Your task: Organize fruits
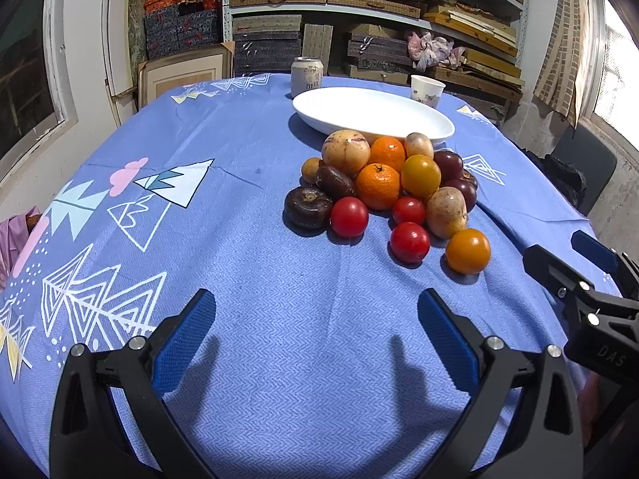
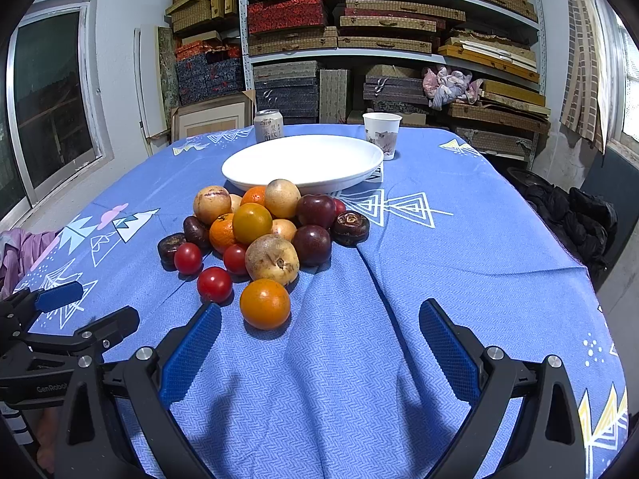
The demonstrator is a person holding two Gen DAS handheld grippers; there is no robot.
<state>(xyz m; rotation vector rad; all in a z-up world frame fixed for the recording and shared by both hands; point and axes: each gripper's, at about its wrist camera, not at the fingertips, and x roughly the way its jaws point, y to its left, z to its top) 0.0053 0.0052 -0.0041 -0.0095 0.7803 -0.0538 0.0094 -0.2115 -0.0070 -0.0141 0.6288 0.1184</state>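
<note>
In the left wrist view, we are holding the left gripper with its blue pads spread wide and empty above the near part of a blue tablecloth printed with white triangles. The pile of fruits is sitting on the cloth toward the far edge, touching the near rim of a white plate. A can and a paper cup are standing at the far edge behind the plate. Shelves stacked with boxes are filling the back wall, and a window is showing at left.

In the right wrist view, we are keeping the right gripper just as wide, gripping nothing, over a creased stretch of cloth. An orange-yellow fruit is lying nearest its left pad, at the pile's near side. The left gripper is entering from the left edge.
</note>
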